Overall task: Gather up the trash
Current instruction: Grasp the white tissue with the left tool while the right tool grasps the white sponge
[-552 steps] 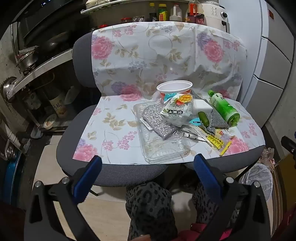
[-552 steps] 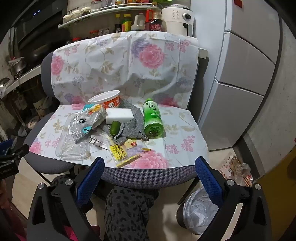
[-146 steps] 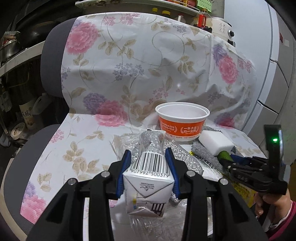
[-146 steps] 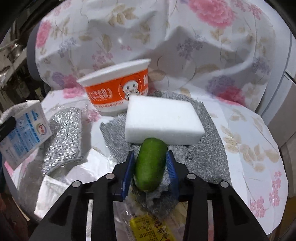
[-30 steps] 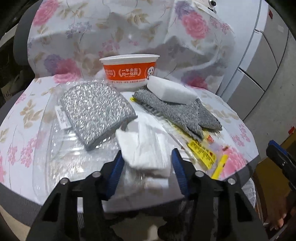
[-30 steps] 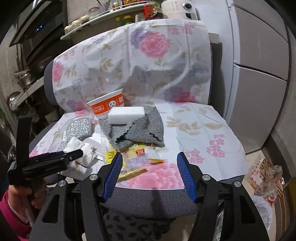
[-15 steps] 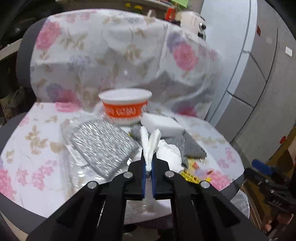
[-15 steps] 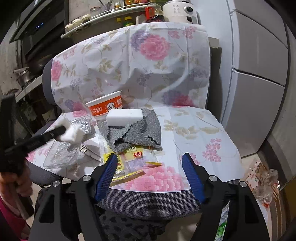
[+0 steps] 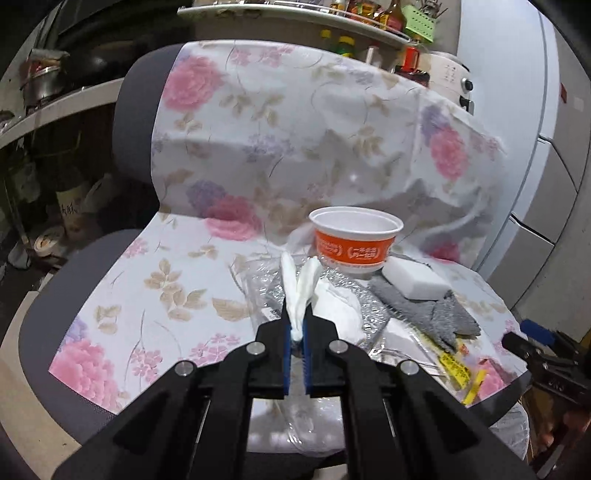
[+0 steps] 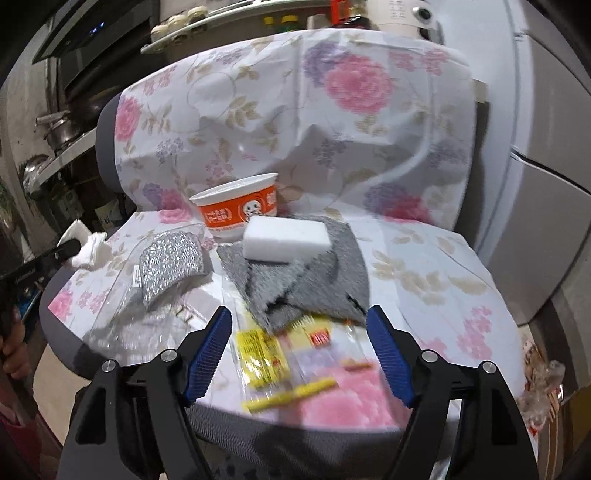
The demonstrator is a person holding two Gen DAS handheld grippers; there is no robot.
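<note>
Crumpled white tissue (image 9: 300, 295) is pinched between the clenched blue-padded fingers of the left gripper (image 9: 295, 334), raised above the floral-covered chair seat (image 9: 155, 280). The right gripper (image 10: 299, 347) is spread wide and empty over yellow wrappers (image 10: 262, 350), with an orange paper bowl (image 10: 240, 206) seen beyond.

White Chinese print on the orange cup (image 9: 355, 247), too small to read

home kitchen | condiment shelf (image 9: 332, 16) | pots (image 9: 40, 79) | fridge (image 10: 554, 155)
</note>
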